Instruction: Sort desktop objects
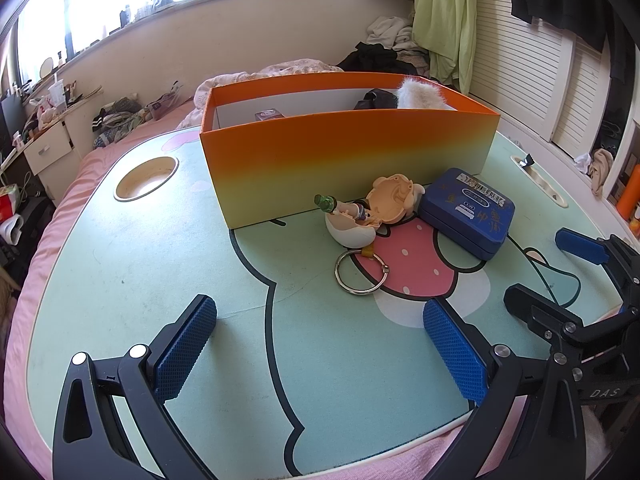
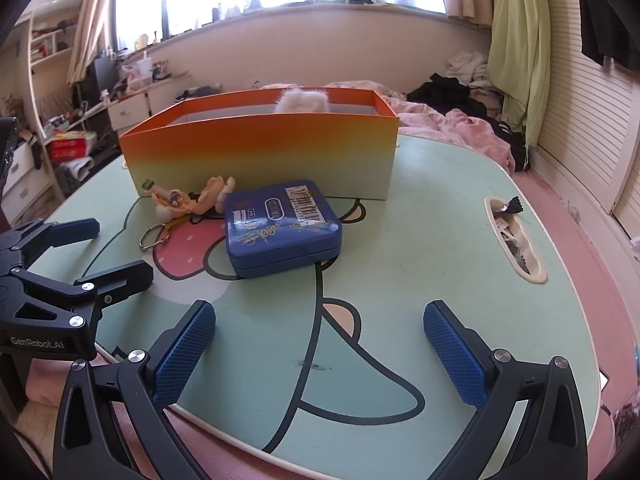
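Observation:
An orange-to-yellow box (image 1: 344,148) stands at the back of the mint-green lap table (image 1: 160,264); it also shows in the right wrist view (image 2: 260,152). It holds a white fluffy thing (image 1: 420,94) and dark items. In front of it lie a figurine keychain with a metal ring (image 1: 360,216) and a blue tin (image 1: 468,212), both also in the right wrist view: the keychain (image 2: 188,200), the tin (image 2: 280,226). My left gripper (image 1: 320,344) is open and empty, near the table's front edge. My right gripper (image 2: 320,344) is open and empty, a little short of the tin.
The table has a round cup hole (image 1: 146,178) at the left and a slot with wrappers (image 2: 514,236) at the right. It sits on a pink bed (image 2: 560,200) with clothes piled behind. A desk (image 1: 48,144) stands far left.

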A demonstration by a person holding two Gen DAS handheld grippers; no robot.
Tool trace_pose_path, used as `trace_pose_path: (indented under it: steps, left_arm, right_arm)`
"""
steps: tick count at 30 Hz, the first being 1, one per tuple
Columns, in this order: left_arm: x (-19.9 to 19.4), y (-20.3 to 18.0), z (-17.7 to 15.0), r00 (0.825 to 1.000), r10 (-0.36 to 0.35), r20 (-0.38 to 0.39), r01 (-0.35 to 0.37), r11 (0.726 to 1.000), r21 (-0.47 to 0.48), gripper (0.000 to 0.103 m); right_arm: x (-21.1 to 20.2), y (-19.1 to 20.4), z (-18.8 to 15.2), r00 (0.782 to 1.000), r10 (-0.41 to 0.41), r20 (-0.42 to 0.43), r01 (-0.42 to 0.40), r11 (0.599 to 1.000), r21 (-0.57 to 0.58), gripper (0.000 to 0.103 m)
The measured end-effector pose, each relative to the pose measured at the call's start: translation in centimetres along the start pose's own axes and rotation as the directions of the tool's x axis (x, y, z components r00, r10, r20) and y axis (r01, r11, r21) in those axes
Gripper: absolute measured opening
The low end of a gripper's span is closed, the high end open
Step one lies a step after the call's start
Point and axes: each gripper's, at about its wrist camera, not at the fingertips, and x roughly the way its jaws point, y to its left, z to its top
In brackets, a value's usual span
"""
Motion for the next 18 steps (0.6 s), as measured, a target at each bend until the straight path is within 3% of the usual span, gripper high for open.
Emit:
trace_pose_path:
  steps: [14, 18]
  left_arm:
    - [-0.06, -0.02, -0.11, 1.0, -0.001, 0.001, 0.001, 1.0, 0.0, 0.103]
    - [-0.05, -0.06, -0.15, 1.0, 0.0, 0.001, 0.0, 1.0, -0.001, 0.103]
  right_arm:
    - [0.13, -0.35, 0.13, 1.0, 0.013, -0.003, -0.013, 1.0, -0.001, 0.103]
    - [-0.31, -0.39, 0.21, 0.997, 0.083, 0.01, -0.083, 0.997, 0.007, 0.102]
